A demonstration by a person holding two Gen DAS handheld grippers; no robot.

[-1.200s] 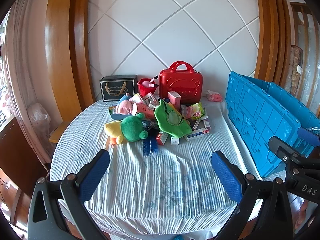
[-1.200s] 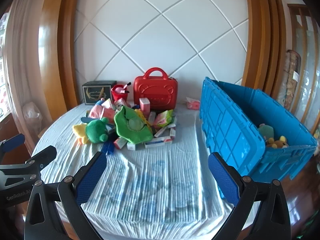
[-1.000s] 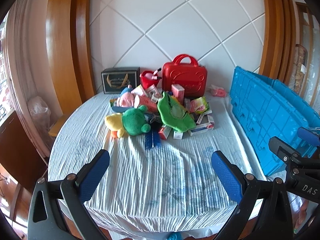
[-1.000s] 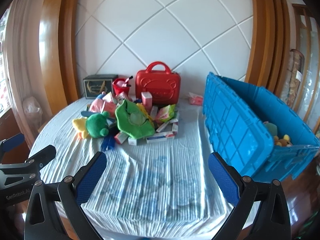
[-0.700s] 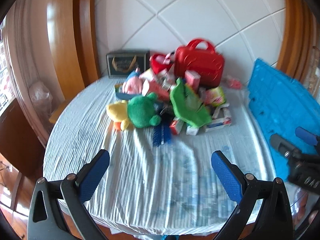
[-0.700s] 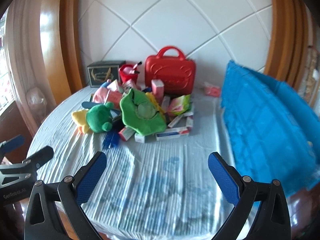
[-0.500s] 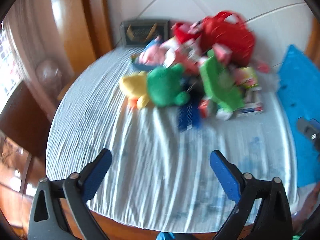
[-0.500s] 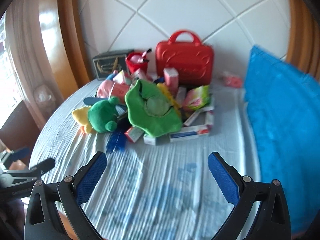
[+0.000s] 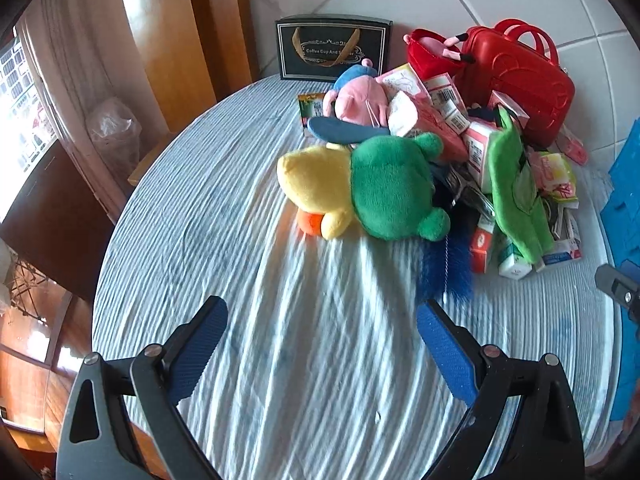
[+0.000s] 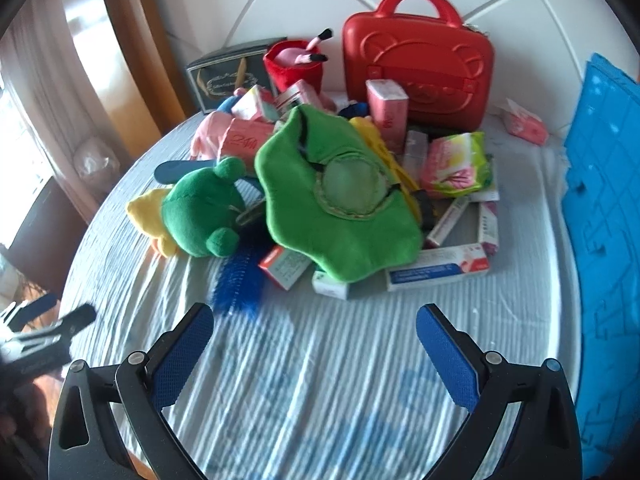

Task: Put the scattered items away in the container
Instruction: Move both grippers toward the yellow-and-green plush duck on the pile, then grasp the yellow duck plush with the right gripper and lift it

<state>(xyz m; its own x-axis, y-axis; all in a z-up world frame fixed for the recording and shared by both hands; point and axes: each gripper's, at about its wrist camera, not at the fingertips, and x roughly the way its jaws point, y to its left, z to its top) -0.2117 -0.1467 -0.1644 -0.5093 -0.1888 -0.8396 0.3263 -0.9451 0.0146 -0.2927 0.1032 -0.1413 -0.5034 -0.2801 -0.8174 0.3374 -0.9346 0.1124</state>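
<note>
A heap of items lies on the round table: a green and yellow plush toy, a flat green plush, a pink plush, a blue bristle brush and several small cartons. The blue crate stands at the right. My left gripper hangs open over bare cloth, short of the green and yellow plush. My right gripper is open too, just before the brush and cartons. Neither holds anything.
A red case, a red cup with a pink toy and a black gift box stand at the back by the wall. The striped tablecloth is bare in front. The table edge falls off at the left.
Both grippers have moved forward and tilted down toward the heap, which now looks much larger. The crate has slid to the right edge of both views. Both stay open.
</note>
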